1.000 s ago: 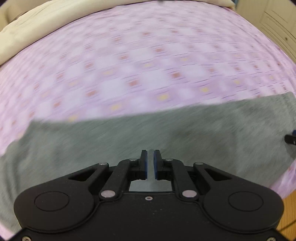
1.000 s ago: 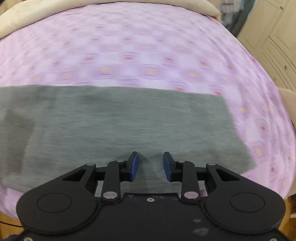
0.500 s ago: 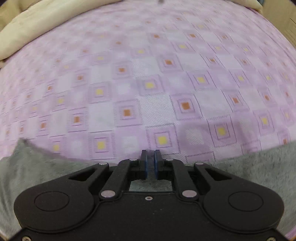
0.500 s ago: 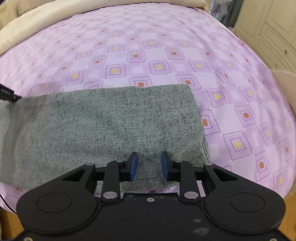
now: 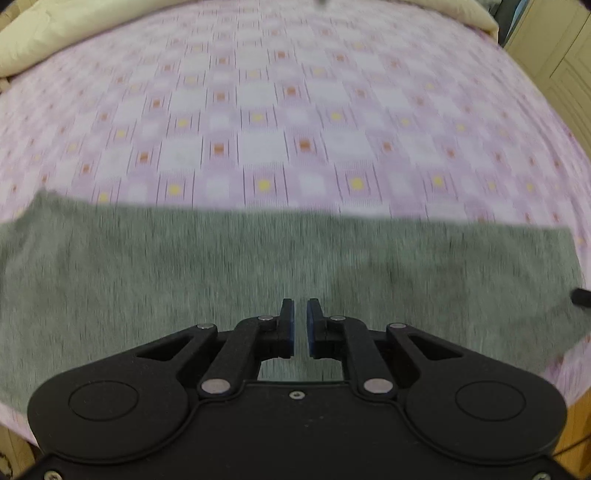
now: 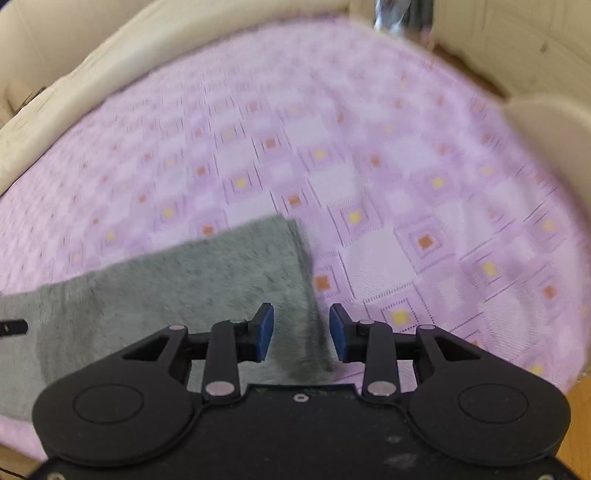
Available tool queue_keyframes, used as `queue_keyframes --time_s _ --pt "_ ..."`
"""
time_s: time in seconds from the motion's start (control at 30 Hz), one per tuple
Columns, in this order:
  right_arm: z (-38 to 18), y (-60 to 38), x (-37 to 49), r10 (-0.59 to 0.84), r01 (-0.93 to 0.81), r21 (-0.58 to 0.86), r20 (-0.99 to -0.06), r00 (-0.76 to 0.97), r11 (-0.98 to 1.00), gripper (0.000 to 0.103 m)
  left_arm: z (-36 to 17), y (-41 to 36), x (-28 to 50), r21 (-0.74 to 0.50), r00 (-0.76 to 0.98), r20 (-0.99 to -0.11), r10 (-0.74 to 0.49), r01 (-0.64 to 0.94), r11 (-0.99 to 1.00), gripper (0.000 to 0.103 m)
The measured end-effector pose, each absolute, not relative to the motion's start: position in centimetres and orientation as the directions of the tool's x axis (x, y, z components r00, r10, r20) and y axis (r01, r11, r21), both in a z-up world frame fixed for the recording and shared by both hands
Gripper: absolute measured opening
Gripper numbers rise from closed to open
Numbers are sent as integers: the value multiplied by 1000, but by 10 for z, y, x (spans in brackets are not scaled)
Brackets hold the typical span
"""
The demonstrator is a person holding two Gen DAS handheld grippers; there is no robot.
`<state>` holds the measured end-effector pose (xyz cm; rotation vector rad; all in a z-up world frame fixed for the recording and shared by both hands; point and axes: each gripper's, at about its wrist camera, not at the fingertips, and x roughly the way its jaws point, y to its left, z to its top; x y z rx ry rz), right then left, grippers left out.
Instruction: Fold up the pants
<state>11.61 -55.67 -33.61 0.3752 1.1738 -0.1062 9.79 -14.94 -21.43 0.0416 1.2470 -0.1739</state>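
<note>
Grey knit pants (image 5: 258,266) lie flat in a long band across the near side of a bed. My left gripper (image 5: 299,325) hovers over the band's middle, its blue pads a narrow gap apart with nothing between them. In the right wrist view the pants (image 6: 207,280) end in a straight edge. My right gripper (image 6: 301,328) straddles that end, jaws opening, the cloth's edge lying below the gap and not pinched. Each view catches the other gripper's black tip at its border (image 5: 581,297) (image 6: 13,326).
The bed carries a pink-purple checked sheet (image 5: 295,110) (image 6: 406,184). Cream bedding (image 5: 55,33) (image 6: 110,59) runs along the far side. A pale wooden cabinet (image 5: 554,55) stands at the right. Wooden floor (image 6: 576,424) shows past the bed's near edge.
The left gripper has pulled back over the pants, so more grey cloth fills its view. The right gripper has slid right to the pants' end and rolled, and its jaws have widened.
</note>
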Motion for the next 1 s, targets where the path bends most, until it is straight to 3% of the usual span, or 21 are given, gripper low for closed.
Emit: queue_keyframes --time_s 0.27,0.43,0.63,0.77,1.0 --pt "-353 -586 111 354 300 466 -864 359 833 40 -223 -149 85 -61 249 -964 -96 143 988 17" --pt "-357 -582 88 318 374 491 -842 436 787 40 -224 -156 86 -47 243 -966 -89 175 983 17" --pt "-335 -559 47 147 458 423 -839 524 782 41 -218 -162 92 -34 250 -964 -86 204 978 17" --pt "-348 -548 33 220 488 495 -828 516 719 41 -217 -169 94 -18 244 -967 -77 237 971 17" --pt "-365 -549 47 194 552 534 -808 557 641 42 -213 -175 93 -11 251 -965 -80 263 965 17"
